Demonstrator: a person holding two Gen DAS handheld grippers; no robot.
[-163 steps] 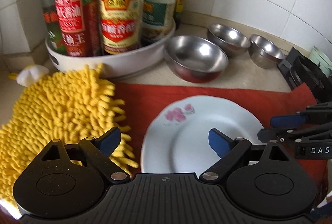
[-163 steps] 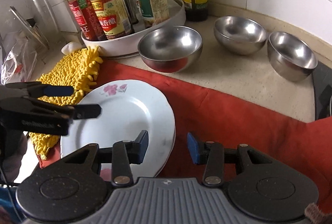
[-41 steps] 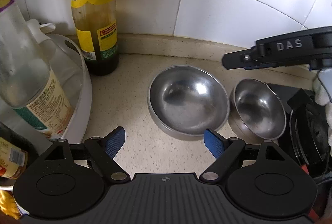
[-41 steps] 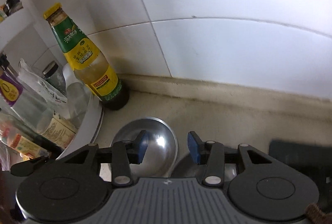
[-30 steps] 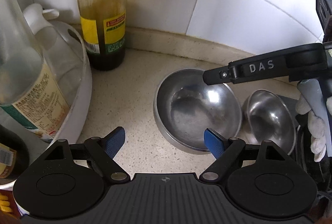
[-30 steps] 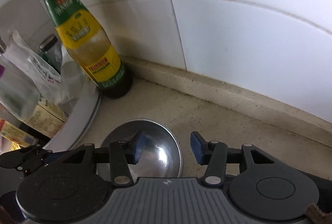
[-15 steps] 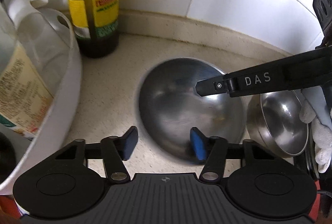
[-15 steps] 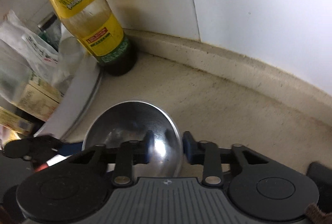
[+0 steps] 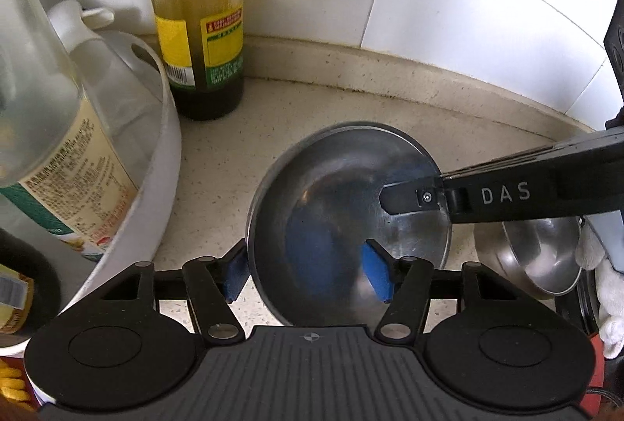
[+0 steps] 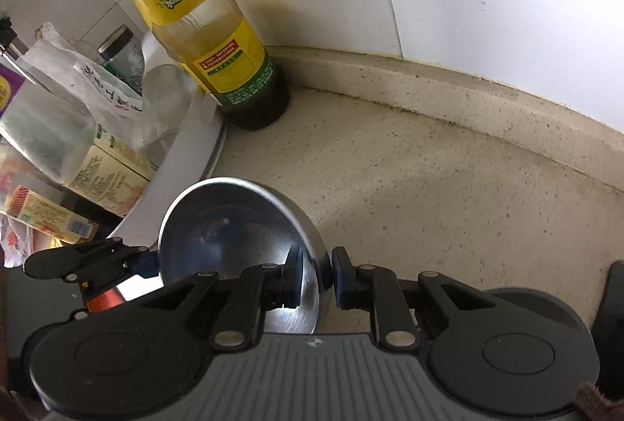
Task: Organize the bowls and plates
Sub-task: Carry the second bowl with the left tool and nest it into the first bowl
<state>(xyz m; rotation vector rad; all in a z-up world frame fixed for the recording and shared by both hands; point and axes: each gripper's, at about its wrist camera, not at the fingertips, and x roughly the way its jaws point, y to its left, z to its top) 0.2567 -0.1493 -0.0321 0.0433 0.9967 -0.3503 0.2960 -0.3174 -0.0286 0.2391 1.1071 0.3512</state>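
Bowl [image 9: 335,194]: steel, tilting up off the tabletop [image 9: 218,155], caught at two sides of its rim, directly in front of both grippers.
Left gripper [image 9: 308,274]: pinching the near-left rim, one blue pad outside the wall and one inside; the bowl's opening is facing it.
Right gripper [image 10: 315,280]: reaching in from the right and closing narrowly on the right rim, one pad on each side of the wall.
Coming move: both are gripping equally close, so the lift is likely depending on the two holding level across the bowl.
Second bowl [image 9: 542,257]: sitting just right of the held one, near enough for nesting.
White tray [image 9: 156,155]: standing left, holding bottles.
Yellow-label bottle [image 10: 206,31]: standing behind on the tabletop against the tiles; Chinese print too small for reading.
Writing: "DAS" is showing on the right gripper's finger.
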